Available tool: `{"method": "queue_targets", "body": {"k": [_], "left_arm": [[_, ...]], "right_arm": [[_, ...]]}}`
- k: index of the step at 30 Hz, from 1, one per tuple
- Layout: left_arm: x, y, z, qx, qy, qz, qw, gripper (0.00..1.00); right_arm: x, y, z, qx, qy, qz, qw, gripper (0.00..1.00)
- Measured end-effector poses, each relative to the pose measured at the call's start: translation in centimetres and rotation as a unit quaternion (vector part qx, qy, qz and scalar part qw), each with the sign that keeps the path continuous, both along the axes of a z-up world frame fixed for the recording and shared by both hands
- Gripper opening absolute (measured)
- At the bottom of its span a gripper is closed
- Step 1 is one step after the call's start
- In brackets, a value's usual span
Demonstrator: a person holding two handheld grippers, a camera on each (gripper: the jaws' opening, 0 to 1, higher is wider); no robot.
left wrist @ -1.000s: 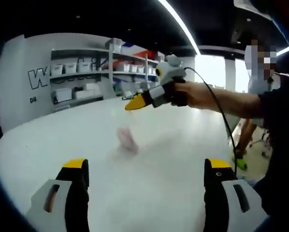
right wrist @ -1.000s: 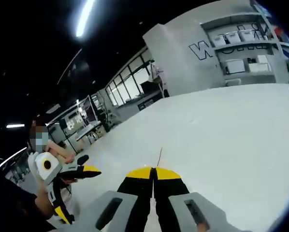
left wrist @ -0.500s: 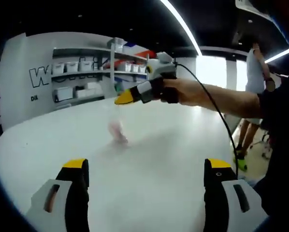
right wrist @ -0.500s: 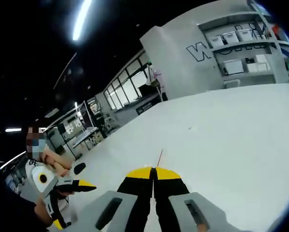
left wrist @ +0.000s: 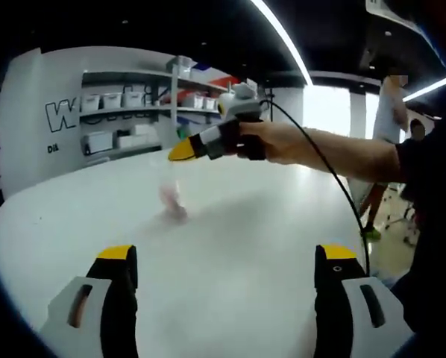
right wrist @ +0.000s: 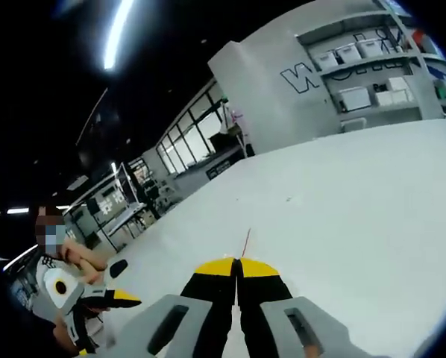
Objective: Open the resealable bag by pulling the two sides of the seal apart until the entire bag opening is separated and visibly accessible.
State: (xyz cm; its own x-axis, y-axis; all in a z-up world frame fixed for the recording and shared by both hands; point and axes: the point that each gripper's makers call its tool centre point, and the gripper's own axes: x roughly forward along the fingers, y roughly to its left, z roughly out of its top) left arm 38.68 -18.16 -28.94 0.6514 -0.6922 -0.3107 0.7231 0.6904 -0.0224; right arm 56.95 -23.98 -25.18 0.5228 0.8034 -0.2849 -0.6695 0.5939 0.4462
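White and wide, the desk (left wrist: 230, 246) runs back to a grey wall with shelves (left wrist: 145, 112) of pale storage boxes; large windows (right wrist: 197, 138) show in the right gripper view, and ceiling light strips (left wrist: 279, 33) cross the dark overhead.

Left tongs (left wrist: 227, 272) sit at the near edge of the desk with their yellow-tipped jaws spread wide apart and nothing between them.

Right tongs (right wrist: 238, 267) have their jaws pressed together, and a thin reddish sliver, probably the edge of the resealable bag (right wrist: 246, 242), rises from between the tips. In the left gripper view the right tongs (left wrist: 180, 151) appear above the middle of the desk, held by the person's hand (left wrist: 271, 142), with a black cable (left wrist: 335, 194) trailing from them. Below their yellow tip hangs the bag (left wrist: 168, 195), a blurred, clear shape with something pinkish at its lower end, close to or touching the desk; I cannot tell which, nor whether its seal is open.

In the right gripper view the left tongs (right wrist: 111, 298) show low on the near side of the desk.
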Motion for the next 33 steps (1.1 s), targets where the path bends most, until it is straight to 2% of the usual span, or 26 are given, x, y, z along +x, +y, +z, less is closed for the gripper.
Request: {"method": "queue_targets", "body": {"k": [5,11,19,22,33], "left_arm": [[0.0,0.0,-0.3,0.002,0.003,0.0,1.0,0.97],[0.0,0.1,-0.3,0.002,0.003,0.001,1.0,0.97],[0.0,-0.1,-0.3,0.002,0.004,0.0,1.0,0.96],[0.1,-0.2,-0.1,0.002,0.003,-0.001,1.0,0.96],[-0.2,-0.5,0.0,0.004,0.002,-0.003,1.0,0.96]], "right_arm": [[0.3,0.1,-0.7,0.004,-0.007,0.0,1.0,0.0],[-0.2,0.1,-1.4,0.003,0.003,0.003,1.0,0.0],[-0.6,-0.2,-1.1,-0.003,-0.003,0.005,1.0,0.0],[-0.8,-0.3,-1.1,-0.01,-0.013,0.009,0.9998,0.0],[-1.1,-0.4,-0.3,-0.006,-0.027,0.019,0.9994,0.0]]}}
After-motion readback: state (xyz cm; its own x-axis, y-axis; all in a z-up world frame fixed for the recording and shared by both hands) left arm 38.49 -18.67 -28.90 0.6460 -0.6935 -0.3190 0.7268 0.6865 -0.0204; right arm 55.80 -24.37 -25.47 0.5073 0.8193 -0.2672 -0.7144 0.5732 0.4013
